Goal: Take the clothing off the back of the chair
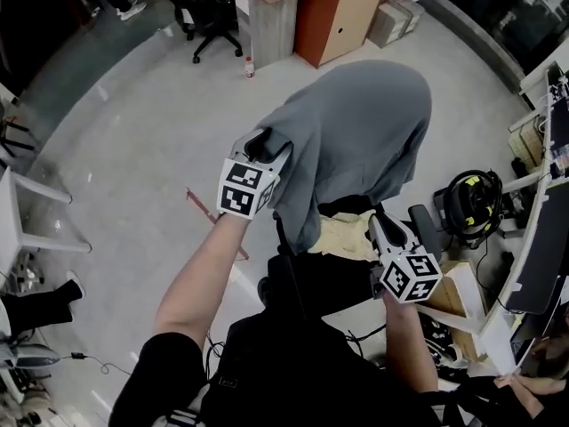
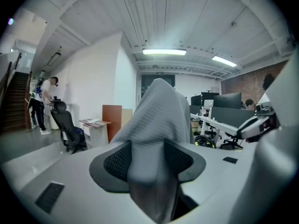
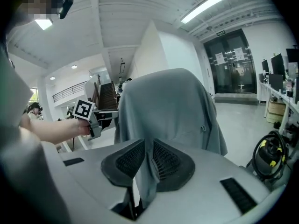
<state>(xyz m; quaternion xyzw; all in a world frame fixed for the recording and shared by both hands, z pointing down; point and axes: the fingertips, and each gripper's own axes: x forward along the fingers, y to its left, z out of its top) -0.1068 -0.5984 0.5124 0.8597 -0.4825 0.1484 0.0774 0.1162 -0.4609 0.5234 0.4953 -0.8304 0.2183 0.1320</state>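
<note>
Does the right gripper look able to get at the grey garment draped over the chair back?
Probably yes: the right gripper holds a fold of the grey fabric garment between its fingers, with nothing blocking it.

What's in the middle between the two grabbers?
The grey garment, seen in the head view: it spans from the left gripper to the right gripper, and each gripper view shows a fold of it between the jaws.

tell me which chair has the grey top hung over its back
The near chair, its back draped in the grey top; the black office chair farther away is bare.
</note>
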